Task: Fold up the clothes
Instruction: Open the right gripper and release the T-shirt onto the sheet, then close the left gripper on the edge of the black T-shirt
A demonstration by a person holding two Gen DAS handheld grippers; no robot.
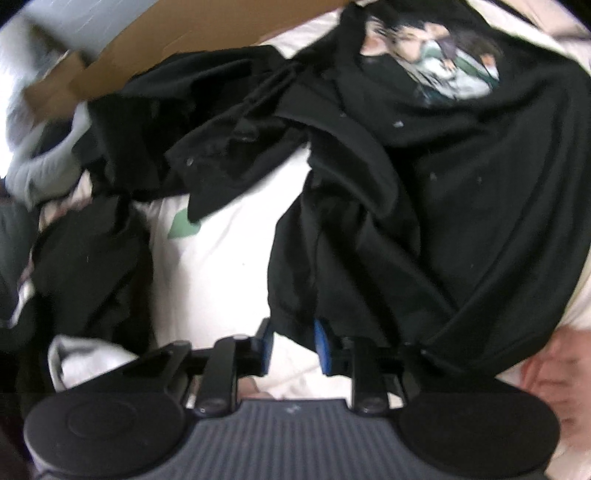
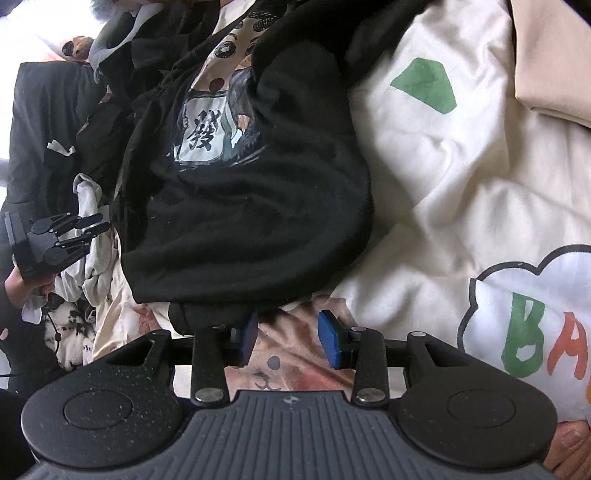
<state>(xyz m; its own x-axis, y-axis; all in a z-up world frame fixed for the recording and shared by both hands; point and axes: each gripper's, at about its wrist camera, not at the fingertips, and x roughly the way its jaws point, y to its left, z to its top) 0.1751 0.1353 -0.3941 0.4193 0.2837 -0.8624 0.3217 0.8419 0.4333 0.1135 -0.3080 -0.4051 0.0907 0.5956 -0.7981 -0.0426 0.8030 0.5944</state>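
Note:
A black T-shirt (image 1: 461,192) with a cartoon print (image 1: 436,62) lies crumpled on the bed. My left gripper (image 1: 293,332) is open, and the shirt's loose lower edge (image 1: 295,295) hangs at its blue pads without being pinched. In the right wrist view the same shirt (image 2: 251,214) lies in a heap just past the fingers, print (image 2: 207,129) facing up. My right gripper (image 2: 288,325) is open over a patterned cloth (image 2: 291,354), its left pad (image 2: 248,334) close to the shirt's hem. At that view's left edge a hand holds the left gripper (image 2: 98,230).
White bedding (image 2: 443,166) with green shapes and a "BA" cloud print (image 2: 524,332) lies right of the shirt. More dark clothes (image 1: 92,266) and a grey garment (image 1: 44,166) are piled at the left. A cardboard box (image 1: 166,33) stands behind. A toe (image 2: 572,443) shows lower right.

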